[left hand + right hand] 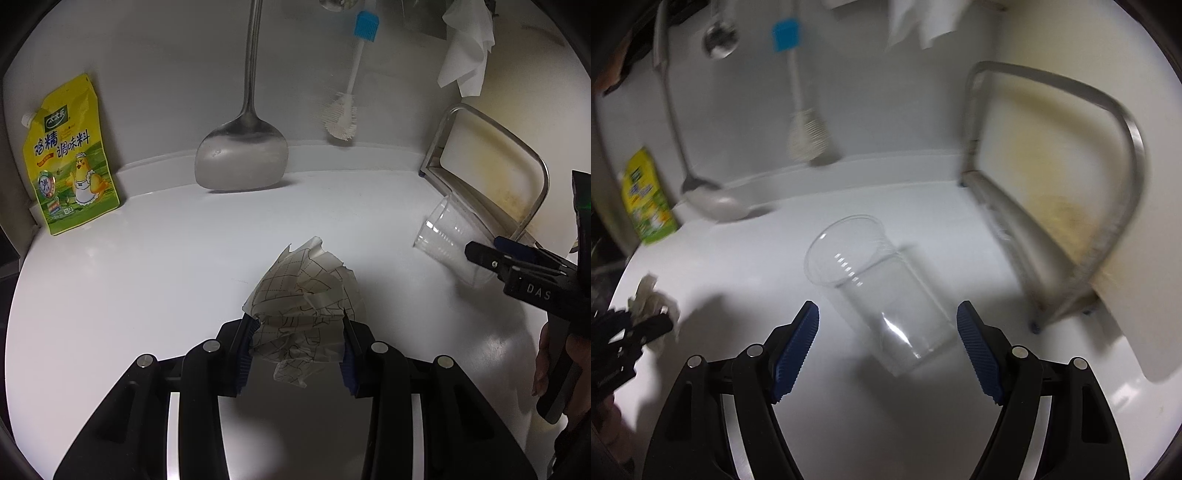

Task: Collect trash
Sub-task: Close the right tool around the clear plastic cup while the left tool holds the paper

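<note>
My left gripper (299, 325) is shut on a crumpled sheet of grid-printed paper (306, 295) and holds it over the white counter (129, 277). The same paper (652, 299) and left gripper (646, 326) show at the left edge of the right wrist view. A clear plastic cup (875, 291) lies on its side on the counter. My right gripper (888, 314) is open, with its two blue pads on either side of the cup, apart from it. In the left wrist view the cup (447, 243) lies at the right, with the right gripper (480, 254) at it.
A yellow seasoning pouch (70, 162) leans at the back left. A metal spatula (243, 151), a blue-handled brush (351, 92) and a white cloth (467, 48) hang on the back wall. A metal rack with a cutting board (491, 166) stands at the right.
</note>
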### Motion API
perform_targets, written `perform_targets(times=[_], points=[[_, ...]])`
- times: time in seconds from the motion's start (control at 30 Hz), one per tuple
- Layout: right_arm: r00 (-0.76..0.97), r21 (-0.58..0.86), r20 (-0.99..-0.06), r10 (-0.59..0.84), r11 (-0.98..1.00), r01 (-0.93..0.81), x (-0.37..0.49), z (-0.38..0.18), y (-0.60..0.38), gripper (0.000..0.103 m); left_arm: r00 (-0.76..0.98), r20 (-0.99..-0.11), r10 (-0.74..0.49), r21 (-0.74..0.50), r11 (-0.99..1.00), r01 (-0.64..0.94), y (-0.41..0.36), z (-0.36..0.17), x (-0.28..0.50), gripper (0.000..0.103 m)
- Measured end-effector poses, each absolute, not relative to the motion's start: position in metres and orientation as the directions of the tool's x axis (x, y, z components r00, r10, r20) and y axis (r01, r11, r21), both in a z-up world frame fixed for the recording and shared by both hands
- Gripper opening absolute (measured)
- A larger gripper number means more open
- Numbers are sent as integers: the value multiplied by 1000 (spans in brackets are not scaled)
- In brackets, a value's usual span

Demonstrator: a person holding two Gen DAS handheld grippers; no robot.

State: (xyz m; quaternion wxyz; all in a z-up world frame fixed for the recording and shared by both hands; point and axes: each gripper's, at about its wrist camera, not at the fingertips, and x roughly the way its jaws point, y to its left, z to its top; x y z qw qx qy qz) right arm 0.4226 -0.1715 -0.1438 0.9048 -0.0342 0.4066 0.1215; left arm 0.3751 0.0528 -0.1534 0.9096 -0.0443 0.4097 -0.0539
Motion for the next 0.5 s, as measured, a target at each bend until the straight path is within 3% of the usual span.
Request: perform_targets(times=[0.5], points=[[501, -144, -858, 115, 882, -449, 470, -173, -105, 75, 662, -742, -102, -120, 993, 19, 77, -147, 360, 38]])
